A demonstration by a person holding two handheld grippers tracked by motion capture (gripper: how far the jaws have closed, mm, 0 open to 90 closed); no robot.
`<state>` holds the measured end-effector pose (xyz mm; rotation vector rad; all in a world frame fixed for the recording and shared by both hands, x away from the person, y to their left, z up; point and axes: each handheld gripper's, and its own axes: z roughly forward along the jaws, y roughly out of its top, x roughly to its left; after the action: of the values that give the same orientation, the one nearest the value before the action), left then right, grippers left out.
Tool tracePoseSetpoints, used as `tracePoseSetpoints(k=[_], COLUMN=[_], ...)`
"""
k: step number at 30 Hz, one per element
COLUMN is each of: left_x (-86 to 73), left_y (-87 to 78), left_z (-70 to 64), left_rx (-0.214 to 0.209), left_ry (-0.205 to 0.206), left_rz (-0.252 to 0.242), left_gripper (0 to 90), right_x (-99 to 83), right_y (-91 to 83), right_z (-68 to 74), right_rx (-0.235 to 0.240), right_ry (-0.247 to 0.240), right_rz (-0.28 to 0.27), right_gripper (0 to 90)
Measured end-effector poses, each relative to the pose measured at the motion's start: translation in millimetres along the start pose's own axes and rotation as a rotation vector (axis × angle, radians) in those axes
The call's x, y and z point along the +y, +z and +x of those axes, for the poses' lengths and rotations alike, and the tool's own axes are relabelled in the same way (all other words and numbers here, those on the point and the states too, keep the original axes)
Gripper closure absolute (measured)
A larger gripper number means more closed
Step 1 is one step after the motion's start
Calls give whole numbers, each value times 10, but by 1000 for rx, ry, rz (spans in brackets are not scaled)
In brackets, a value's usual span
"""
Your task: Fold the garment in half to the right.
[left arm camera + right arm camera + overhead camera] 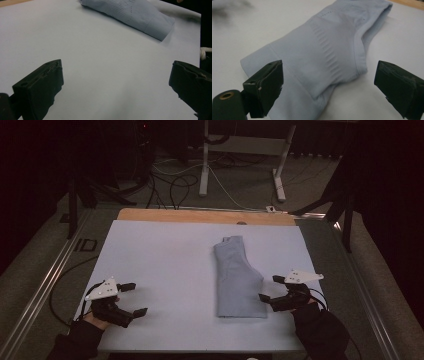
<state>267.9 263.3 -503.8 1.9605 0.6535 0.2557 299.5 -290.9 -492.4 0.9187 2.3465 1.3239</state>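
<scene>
A folded pale blue garment [236, 277] lies flat on the white table cover [165, 260], right of centre. My right gripper [270, 288] stands open just beside the garment's right edge, its jaws wide apart and pointing at it. The right gripper view has the folded cloth [324, 57] close in front, between and beyond the two jaws. My left gripper [134, 298] rests open near the table's front left, well away from the garment. The left gripper view looks over bare cover toward the garment [135, 15] at the top.
A wooden strip [200, 215] of the tabletop runs along the far edge. Metal rails [45, 280] flank the table on both sides. Beyond it are white table legs [204, 165] and cables on the floor. The room around is dark.
</scene>
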Motion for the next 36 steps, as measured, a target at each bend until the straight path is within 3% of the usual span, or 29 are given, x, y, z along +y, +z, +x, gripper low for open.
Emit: tracePoseSetpoints(k=[9, 16, 22, 29, 36], left_x=[-16, -27, -38, -44, -44], left_y=[3, 1, 0, 8, 14], left_z=[-4, -18, -24, -26, -18], left_rx=[6, 8, 12, 12, 12], left_ry=[-3, -3, -1, 2, -3], left_rz=[4, -1, 2, 4, 0], left_gripper=[4, 4, 5, 4, 5], right_x=[-184, -337, -395, -404, -405], right_y=[-21, -19, -25, 33, 44], right_z=[-22, 40, 81, 139, 125], right_rx=[-12, -47, -64, -73, -71], right_ry=[26, 33, 49, 12, 21], right_rz=[0, 8, 15, 50, 44], right_gripper=[88, 89, 89, 89, 89])
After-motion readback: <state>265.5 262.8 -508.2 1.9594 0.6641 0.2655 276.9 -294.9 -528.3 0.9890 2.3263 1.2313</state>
